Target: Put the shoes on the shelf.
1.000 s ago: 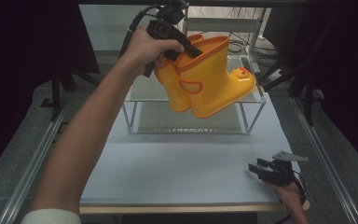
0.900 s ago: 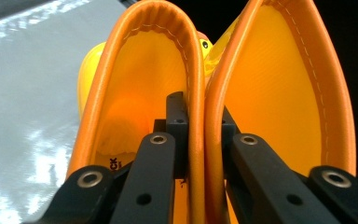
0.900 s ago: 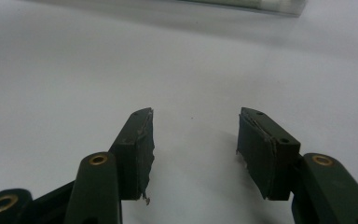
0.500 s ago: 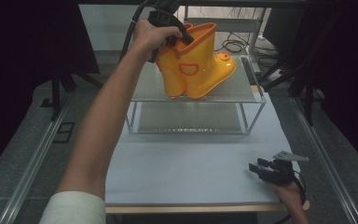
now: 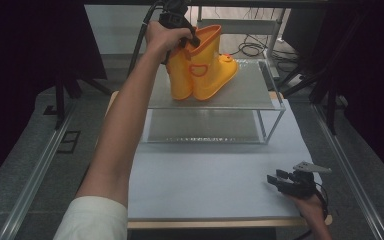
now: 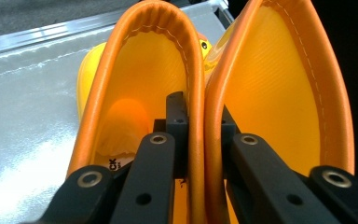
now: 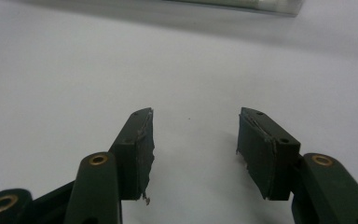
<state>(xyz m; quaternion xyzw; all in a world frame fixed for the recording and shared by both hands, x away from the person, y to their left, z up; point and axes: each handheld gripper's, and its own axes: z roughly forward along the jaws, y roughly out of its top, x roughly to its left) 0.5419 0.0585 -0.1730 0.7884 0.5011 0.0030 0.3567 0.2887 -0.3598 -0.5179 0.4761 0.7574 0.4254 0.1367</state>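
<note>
Right gripper: rests near the front right corner of the desk, jaws spread apart with bare desk surface between them; nothing held.

Desk: pale top, with a person's left forearm reaching across it from the front edge toward the shelf.

Shelf: a two-level stand with a thin metal frame, at the back of the desk; its corner posts and front rail stand between the desk front and the lower level (the upper level lies open from above).

Boots: a pair of yellow rubber boots side by side, upright on the left half of the shelf's upper level; the shafts run straight up, the soles lie along the shelf, and the toes point toward its right edge and slightly back. One toe carries a small duck face.

Left gripper: clenched on the boots at their top rims. In the left gripper view one jaw sits inside each boot, pinching the two touching inner walls together.

Behind: cables on the floor past the back edge, and dark curtains on both sides.
</note>
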